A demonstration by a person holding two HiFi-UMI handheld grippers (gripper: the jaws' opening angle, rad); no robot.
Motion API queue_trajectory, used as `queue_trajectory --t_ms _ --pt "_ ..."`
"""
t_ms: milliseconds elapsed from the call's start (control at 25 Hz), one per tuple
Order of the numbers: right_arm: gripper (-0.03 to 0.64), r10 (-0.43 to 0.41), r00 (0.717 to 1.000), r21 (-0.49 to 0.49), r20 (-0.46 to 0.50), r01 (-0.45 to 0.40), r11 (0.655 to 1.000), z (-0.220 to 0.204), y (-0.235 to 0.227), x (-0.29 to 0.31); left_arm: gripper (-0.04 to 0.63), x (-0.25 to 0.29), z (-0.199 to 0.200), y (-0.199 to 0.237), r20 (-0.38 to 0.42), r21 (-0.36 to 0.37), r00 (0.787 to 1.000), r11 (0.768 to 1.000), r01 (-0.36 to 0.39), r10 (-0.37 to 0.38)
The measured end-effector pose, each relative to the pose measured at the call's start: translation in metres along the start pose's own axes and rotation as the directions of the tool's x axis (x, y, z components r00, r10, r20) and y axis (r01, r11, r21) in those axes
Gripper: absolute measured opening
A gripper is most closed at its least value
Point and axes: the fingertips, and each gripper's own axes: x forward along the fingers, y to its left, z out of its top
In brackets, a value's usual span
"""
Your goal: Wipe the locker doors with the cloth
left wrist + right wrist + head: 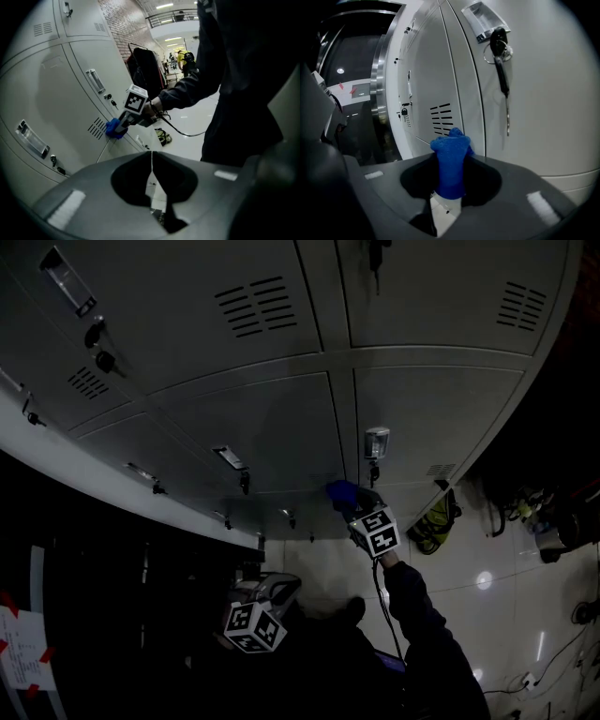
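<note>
Grey locker doors (281,418) fill the upper part of the head view. My right gripper (354,504) is shut on a blue cloth (341,491) and holds it against the strip between two lower doors, just under a handle with a key (375,451). In the right gripper view the cloth (451,161) stands up between the jaws of the right gripper (450,187), touching the door beside the vent slots (442,119). The left gripper view shows the cloth (114,128) pressed on the door. My left gripper (151,164) hangs low, shut and empty, away from the lockers.
A key (501,61) dangles from a lock above the cloth. Other doors carry handles and small locks (98,334). Yellow-and-dark items (433,526) lie on the shiny floor at the locker base, with cables (553,652) at the right. A clothes rack (147,70) stands farther off.
</note>
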Motion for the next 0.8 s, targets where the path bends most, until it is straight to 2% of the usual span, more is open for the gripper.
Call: queue_trajectory --t_ms 200,400,640,800 --pt "0.117 0.040 0.999 -0.019 0.019 -0.039 0.999 0.008 0.027 -0.015 0.003 -0.002 0.000 -0.007 0.008 -0.030 1.000 0.999 -0.016 0.016" --pt "0.117 0.082 0.992 -0.087 0.094 -0.074 0.993 0.043 0.076 -0.059 0.003 -0.006 -0.008 -0.004 0.037 -0.042 0.999 0.998 -0.037 0.039" --pt "0.117 0.094 0.982 -0.197 0.165 -0.061 0.979 0.082 0.145 -0.110 0.003 -0.024 -0.016 0.011 0.096 -0.037 0.993 0.998 -0.060 0.063" --pt "0.117 0.080 0.978 -0.228 0.192 -0.035 0.973 0.096 0.182 -0.127 0.003 -0.036 -0.026 0.019 0.136 -0.012 0.988 0.997 -0.070 0.071"
